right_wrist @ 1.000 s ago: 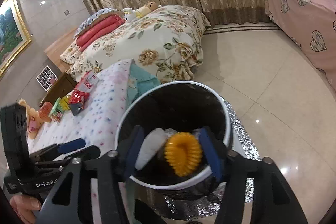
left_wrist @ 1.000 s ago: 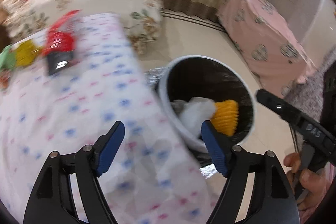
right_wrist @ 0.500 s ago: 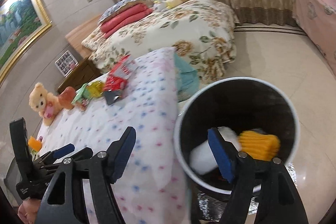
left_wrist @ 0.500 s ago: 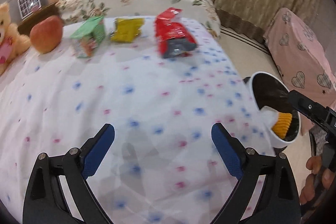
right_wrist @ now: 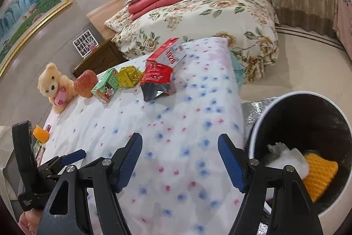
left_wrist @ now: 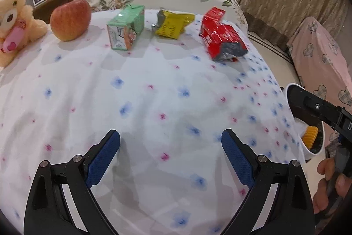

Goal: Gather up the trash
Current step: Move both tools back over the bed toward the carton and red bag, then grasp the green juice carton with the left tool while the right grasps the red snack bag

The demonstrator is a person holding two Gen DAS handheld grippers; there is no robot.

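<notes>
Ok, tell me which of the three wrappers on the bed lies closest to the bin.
The red snack bag: it lies at the row's end toward the trash bin, while the yellow wrapper and green carton sit farther off, toward the apple.

Wide-open, empty left tool (left_wrist: pixel 170 142) above flower-print sheet (left_wrist: pixel 154 89)

light: bright, even indoor | shadows: soft | glare: floor (right_wrist: pixel 312 72) sheen | blur: slight | edges: fisheye bend, dark corners
</notes>
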